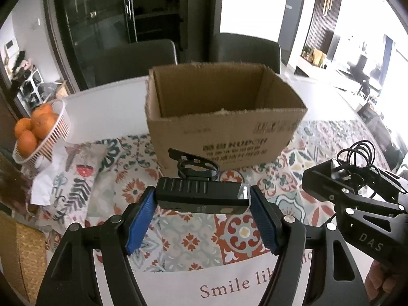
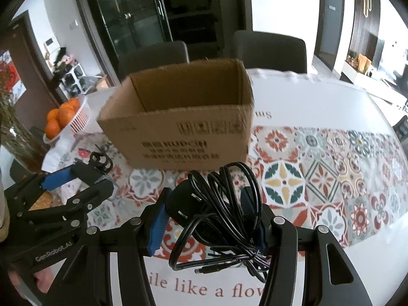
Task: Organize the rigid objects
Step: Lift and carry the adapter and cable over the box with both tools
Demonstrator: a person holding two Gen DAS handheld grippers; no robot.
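Cardboard box (image 1: 224,117) is the landmark: open-topped, upright on the patterned tablecloth (image 1: 178,239). Left wrist view: the left gripper (image 1: 202,199) pinches a black bike light (image 1: 201,196) end to end between its 2 blue pads, long axis crosswise to the jaws and parallel to the box's near wall. The light hangs clear of the cloth, short of that wall and below its rim. The right gripper (image 1: 341,176) sits right of the box's near corner.

Right wrist view: the right gripper (image 2: 204,216) is clamped on a black adapter (image 2: 186,204) with its coiled cable (image 2: 229,204) dangling. The box (image 2: 178,125) lies ahead, slightly left. Judgement: both loads must rise over the near wall; neither hand is clearly nearer.
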